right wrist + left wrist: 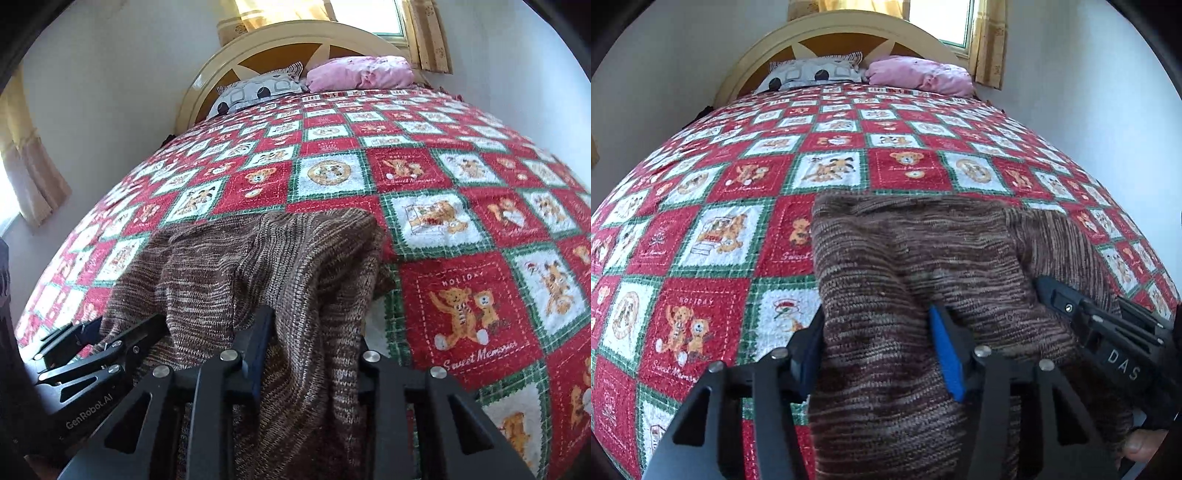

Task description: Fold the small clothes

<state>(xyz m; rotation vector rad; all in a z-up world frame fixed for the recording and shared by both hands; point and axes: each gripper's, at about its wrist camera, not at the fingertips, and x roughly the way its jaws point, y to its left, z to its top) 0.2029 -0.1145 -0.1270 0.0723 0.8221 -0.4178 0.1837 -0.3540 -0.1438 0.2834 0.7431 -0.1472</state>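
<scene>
A brown striped knitted garment (923, 266) lies on the near part of the bed; it also shows in the right wrist view (280, 266). My left gripper (879, 343) is open, its blue-padded fingers (945, 354) spread with the knit's left part between them. My right gripper (314, 347) is open too, its fingers wide apart with a fold of the knit's right part draped between them. The right gripper shows in the left wrist view (1108, 325) at the right. The left gripper shows in the right wrist view (96, 350) at the lower left.
The bed is covered by a red, white and green teddy-bear quilt (775, 206). A grey patterned pillow (812, 74) and a pink pillow (919, 74) lie at a round headboard (273, 40). Walls, curtains and a window stand behind. A thumb (1141, 446) shows at bottom right.
</scene>
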